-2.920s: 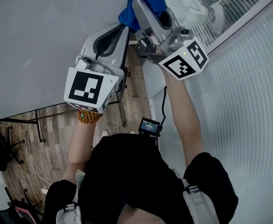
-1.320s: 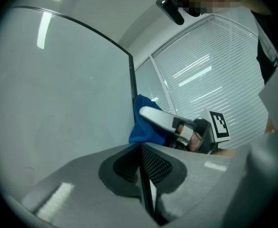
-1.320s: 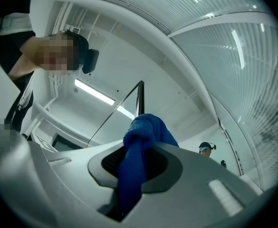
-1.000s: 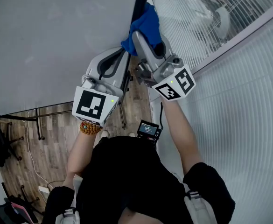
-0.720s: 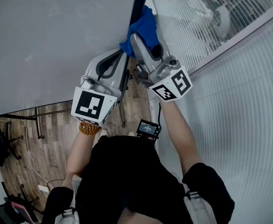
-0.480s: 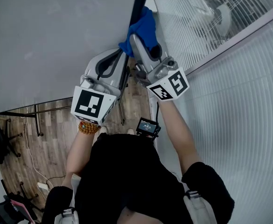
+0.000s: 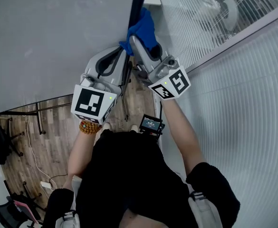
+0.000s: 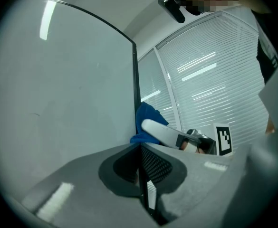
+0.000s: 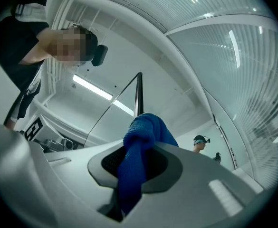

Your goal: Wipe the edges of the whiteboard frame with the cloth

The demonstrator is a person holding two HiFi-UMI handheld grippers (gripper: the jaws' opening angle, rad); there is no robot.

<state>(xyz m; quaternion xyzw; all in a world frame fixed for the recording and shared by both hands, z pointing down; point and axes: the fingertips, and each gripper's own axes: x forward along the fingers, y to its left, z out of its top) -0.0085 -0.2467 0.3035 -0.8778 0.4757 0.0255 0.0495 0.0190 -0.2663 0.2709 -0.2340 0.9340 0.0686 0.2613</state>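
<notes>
The right gripper (image 7: 137,41) has its jaws squeezed shut on a blue cloth (image 7: 143,26). In the right gripper view, the cloth comes out from between the jaws in a fat bunch and sticks up past the tips. The bunch touches the dark whiteboard frame (image 7: 138,1), the thin edge strip that runs straight on, away from the tips of this gripper. The big grey whiteboard (image 7: 58,32) lies to the left of that strip.

The left gripper (image 7: 114,56) is just beside the right gripper, on its left. Its jaws are pressed together and nothing is between them. In the left gripper view, the cloth and the right gripper's jaw sit just past its tips, a little to the right, and the dark frame goes up from there.

White window blinds (image 7: 234,80) are on the far side of the right gripper. A wooden floor (image 7: 53,146) shows below the left gripper. A bead bracelet (image 7: 87,126) is on the wrist behind the left gripper's marker cube.
</notes>
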